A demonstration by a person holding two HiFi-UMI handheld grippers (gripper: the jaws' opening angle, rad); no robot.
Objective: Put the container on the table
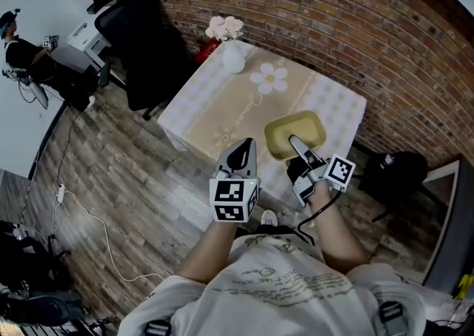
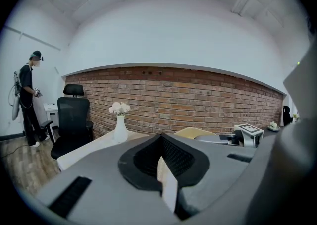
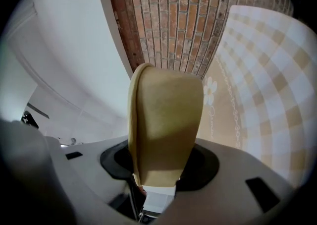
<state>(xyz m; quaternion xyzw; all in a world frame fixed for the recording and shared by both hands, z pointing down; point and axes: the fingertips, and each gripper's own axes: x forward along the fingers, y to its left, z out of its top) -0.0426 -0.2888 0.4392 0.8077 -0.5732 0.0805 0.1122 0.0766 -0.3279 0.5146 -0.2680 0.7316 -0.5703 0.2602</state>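
Left tongs (image 1: 242, 152) closed, empty; right tongs (image 1: 295, 143) clamp tan container (image 1: 301, 125) rim over table (image 1: 222, 105) edge.

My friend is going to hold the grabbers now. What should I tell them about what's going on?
Right gripper: shut on the rim of the yellow container, over the near edge of the table.
Left gripper: shut, empty, just in front of the table.
Done: container is gripped and over the table.
Left: I can't tell if it rests on the cloth yet. Probably lower it flat, then open the right jaws.
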